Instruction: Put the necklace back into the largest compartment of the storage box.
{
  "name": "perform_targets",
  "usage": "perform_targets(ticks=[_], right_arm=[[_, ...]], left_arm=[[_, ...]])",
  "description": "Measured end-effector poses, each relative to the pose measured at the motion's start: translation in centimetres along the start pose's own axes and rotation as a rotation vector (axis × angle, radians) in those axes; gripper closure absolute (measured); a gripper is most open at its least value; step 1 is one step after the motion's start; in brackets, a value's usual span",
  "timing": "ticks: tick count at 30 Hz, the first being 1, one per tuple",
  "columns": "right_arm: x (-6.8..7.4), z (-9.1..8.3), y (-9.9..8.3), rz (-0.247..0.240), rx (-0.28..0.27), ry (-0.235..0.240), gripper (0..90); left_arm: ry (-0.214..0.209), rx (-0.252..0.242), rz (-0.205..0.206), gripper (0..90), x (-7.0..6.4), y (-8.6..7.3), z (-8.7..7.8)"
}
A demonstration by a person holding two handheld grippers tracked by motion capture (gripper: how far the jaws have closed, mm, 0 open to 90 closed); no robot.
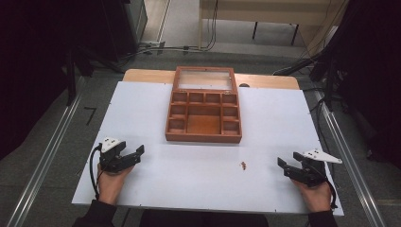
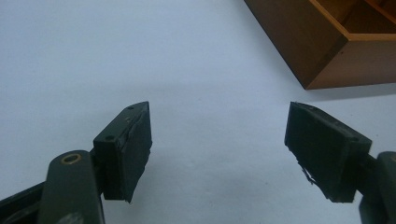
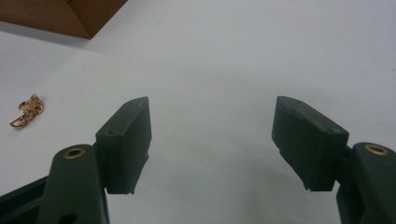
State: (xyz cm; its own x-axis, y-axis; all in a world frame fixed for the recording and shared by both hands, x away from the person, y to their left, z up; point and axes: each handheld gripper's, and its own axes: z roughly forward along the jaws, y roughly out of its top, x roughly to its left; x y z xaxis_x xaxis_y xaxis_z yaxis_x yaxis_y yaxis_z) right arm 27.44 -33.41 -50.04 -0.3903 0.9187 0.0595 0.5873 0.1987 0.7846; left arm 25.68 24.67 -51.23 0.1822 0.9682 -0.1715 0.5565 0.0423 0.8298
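One wooden box [image 1: 204, 113] sits open on the white table [image 1: 142, 109], its glass-paned lid [image 1: 204, 79] standing up at the far edge. Inside are eleven compartments: four across the far row, three down each side, and one large one in the middle; all look bare. One small gold chain [image 1: 243, 165] lies bunched on the table just in front of the box's right front corner, apart from it. The left gripper [image 1: 135, 156] rests in front of the box's left corner, jaws wide apart and holding nothing. The right gripper [image 1: 289, 163] lies right of the chain, near it, jaws likewise spread and bare
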Motion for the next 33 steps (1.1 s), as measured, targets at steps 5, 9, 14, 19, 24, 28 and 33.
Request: perform_targets(ticks=[5, 9, 14, 19, 24, 28, 33], right_arm=[[0.2, 0.1, 0.0, -0.007, 0.004, 0.006, 27.1], [0.3, 0.3, 0.0, -0.014, 0.009, 0.012, 27.1], [0.7, 0.5, 0.0, -0.018, 0.012, 0.025, 27.1], [0.9, 0.6, 0.0, -0.024, 0.018, 0.029, 27.1], [1.1, 0.8, 0.1, -0.034, 0.017, 0.041, 27.1], [1.4, 0.9, 0.1, -0.044, 0.023, 0.048, 27.1], [1.7, 1.1, 0.1, -0.054, 0.027, 0.05, 27.1]], left_arm=[[0.002, 0.003, 0.002, 23.2, 0.0, 0.0, 0.0], [0.002, 0.002, -0.001, 23.2, 0.0, 0.0, 0.0], [0.001, 0.001, 0.0, 23.2, -0.1, 0.0, 0.0], [-0.003, 0.004, 0.002, 23.2, -0.1, 0.0, 0.0], [-0.003, 0.004, 0.004, 23.2, -0.1, 0.0, 0.0], [-0.002, 0.006, 0.005, 23.2, -0.1, 0.0, 0.0], [-0.002, 0.007, 0.007, 23.2, -0.1, 0.0, 0.0]])
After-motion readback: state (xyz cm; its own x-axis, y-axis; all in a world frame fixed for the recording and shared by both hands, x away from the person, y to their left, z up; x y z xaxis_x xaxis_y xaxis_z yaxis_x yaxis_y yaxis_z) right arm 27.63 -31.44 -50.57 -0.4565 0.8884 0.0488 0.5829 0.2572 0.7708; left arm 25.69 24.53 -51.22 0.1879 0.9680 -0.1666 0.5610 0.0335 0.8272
